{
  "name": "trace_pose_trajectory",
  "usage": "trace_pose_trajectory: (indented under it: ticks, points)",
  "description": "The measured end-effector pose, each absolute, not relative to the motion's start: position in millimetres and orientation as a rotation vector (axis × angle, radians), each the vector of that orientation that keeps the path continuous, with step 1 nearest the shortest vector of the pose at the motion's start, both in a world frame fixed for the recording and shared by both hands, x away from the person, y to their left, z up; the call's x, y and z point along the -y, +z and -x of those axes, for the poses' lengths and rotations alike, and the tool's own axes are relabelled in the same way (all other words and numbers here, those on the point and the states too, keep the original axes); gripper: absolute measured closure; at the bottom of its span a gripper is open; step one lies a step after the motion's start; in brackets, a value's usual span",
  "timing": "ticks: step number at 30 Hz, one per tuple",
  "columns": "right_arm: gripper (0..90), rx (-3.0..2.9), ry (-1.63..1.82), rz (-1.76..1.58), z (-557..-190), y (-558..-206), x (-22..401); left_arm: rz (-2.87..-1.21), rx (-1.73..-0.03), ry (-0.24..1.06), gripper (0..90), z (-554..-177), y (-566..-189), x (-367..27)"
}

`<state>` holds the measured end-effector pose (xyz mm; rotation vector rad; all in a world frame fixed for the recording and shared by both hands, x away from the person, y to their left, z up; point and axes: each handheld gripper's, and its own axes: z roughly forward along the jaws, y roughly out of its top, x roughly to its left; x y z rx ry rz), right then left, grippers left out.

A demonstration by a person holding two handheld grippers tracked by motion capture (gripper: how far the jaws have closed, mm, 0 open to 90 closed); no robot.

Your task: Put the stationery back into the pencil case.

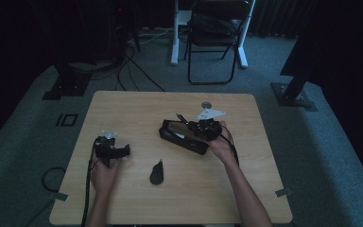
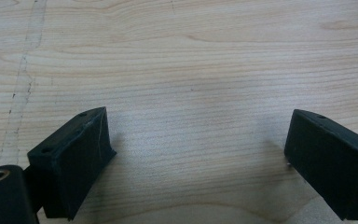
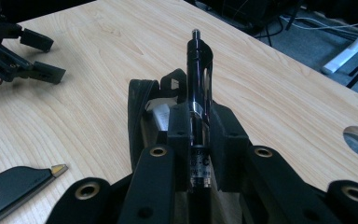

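While the left tool gapes wide, the right tool clamps a black pen.

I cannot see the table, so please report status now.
Right gripper shut on pen, over open case. Left gripper open, nothing between jaws. Path clear.

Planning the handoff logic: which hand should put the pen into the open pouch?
Right, likely: its tool already grips the pen above the black pouch. The left tool is open, off to the side.
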<state>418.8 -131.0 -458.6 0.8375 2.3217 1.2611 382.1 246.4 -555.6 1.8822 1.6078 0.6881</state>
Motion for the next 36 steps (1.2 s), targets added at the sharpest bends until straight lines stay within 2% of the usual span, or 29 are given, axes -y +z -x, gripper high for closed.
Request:
trace_pose_trajectory:
  ticks: [36]
  points:
    - [79.3,-2.430,1.097,-0.807,-442,-477,107,-1.886,-1.607,0.687,7.2,-382,-555,-247]
